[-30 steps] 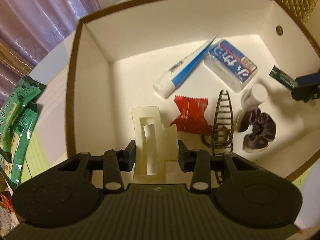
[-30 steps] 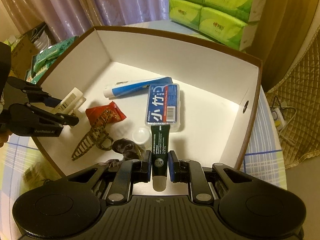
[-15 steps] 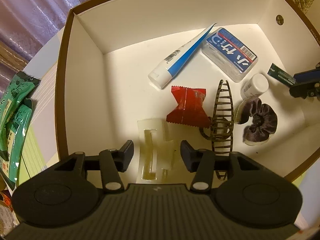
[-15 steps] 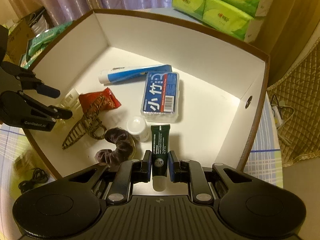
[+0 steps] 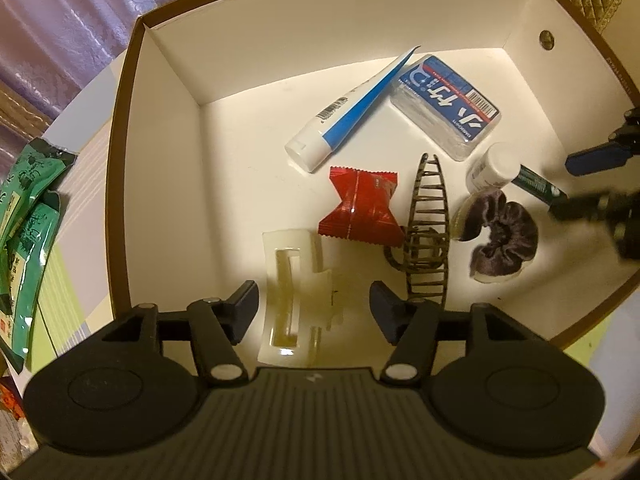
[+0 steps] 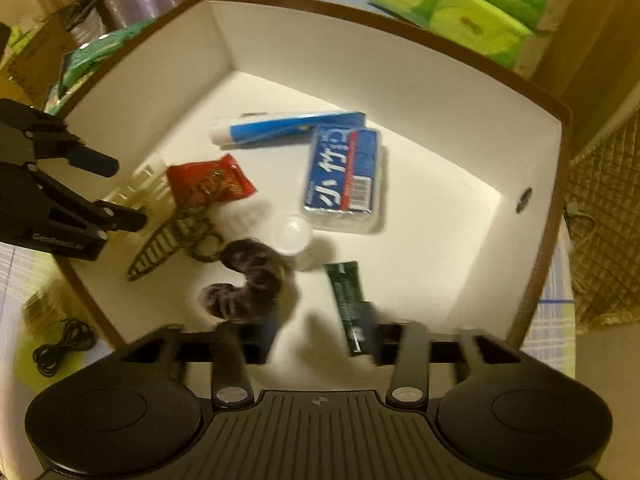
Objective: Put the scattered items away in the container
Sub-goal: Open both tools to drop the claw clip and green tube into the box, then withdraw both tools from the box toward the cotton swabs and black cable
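The white box with a brown rim [image 5: 160,160] [image 6: 320,60] holds everything. My left gripper [image 5: 312,298] [image 6: 116,192] hangs over its near left corner, jaws opening. A cream hair clip [image 5: 292,292] lies free on the floor between them. My right gripper [image 6: 320,336] [image 5: 580,184] is blurred, its jaws opening too. The dark green tube [image 6: 346,300] [image 5: 536,184] lies tilted on the floor close to its right finger, with no pad pressing on it. A purple scrunchie [image 6: 248,284] and a white bottle [image 6: 292,236] sit just left of the tube.
Also in the box are a blue-and-white tube [image 5: 352,108], a clear blue-labelled case [image 5: 448,104], a red wrapper [image 5: 360,208] and a brown hair claw [image 5: 428,220]. Green packets [image 5: 24,208] lie outside at the left. Green tissue packs [image 6: 460,8] stand behind, and a black cable [image 6: 60,348] lies nearby.
Both grippers have let go. The left jaws spread and the cream clip dropped to the box floor. The right jaws sprang apart and the green tube fell from upright to lying tilted.
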A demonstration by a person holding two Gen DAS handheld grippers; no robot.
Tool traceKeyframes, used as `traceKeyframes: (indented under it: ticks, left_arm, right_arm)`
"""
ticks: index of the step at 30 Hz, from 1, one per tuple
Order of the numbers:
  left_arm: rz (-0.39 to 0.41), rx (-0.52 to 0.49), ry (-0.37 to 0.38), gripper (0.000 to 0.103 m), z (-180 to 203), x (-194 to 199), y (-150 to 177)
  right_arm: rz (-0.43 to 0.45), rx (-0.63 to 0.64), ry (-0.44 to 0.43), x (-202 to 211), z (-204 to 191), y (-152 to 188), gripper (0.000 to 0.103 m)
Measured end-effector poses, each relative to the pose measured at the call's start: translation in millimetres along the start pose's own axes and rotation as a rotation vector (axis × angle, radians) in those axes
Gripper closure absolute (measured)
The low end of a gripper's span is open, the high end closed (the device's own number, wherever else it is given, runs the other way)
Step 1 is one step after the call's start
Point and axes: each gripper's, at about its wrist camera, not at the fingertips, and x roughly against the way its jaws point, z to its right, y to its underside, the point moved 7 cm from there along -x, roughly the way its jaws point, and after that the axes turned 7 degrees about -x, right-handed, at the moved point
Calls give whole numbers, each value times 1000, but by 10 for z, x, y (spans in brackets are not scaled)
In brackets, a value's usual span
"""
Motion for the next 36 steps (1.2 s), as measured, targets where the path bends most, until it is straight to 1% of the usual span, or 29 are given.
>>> traceKeyframes:
  ticks: [2, 6, 9, 11, 13, 14, 16, 18, 22, 25, 32, 36]
  left_arm:
    - [6, -2, 5, 37, 22, 26, -7]
    - [17, -1, 6, 30, 59, 81, -29]
    - [23, 6, 4, 25, 79, 120, -47]
    - [24, 9, -12, 17, 78, 138, -54]
    - [32, 11, -16, 17, 77, 166, -54]
    - [34, 16, -15, 17, 73, 178, -52]
    - [41, 29, -12, 17, 66, 212, -43]
    - [49, 33, 0, 16, 71, 253, -32]
    - [63, 18, -12, 15, 107, 334, 0]
    - [75, 39, -13, 14, 103, 420, 26]
    - [112, 40, -50, 14, 144, 660, 80]
    - [151, 33, -70, 14, 183, 834, 123]
  right_arm:
    - [8, 6, 10, 16, -38, -4, 43]
    - [9, -16, -10, 35, -50, -28, 38]
    - [16, -18, -24, 64, -80, -33, 32]
    - [28, -3, -15, 85, -114, -25, 26]
    - [40, 10, -15, 109, -155, -12, 20]
    - [48, 13, -12, 127, -174, -8, 14]
    - [71, 10, 16, 172, -184, -9, 8]
    - [87, -2, 18, 211, -173, -14, 7]
    - [109, -38, 11, 306, -154, -5, 6]
    - [123, -49, 21, 374, -151, 16, 5]
    - [166, -94, 38, 545, -156, 101, 2]
    - [201, -115, 40, 675, -185, 152, 2]
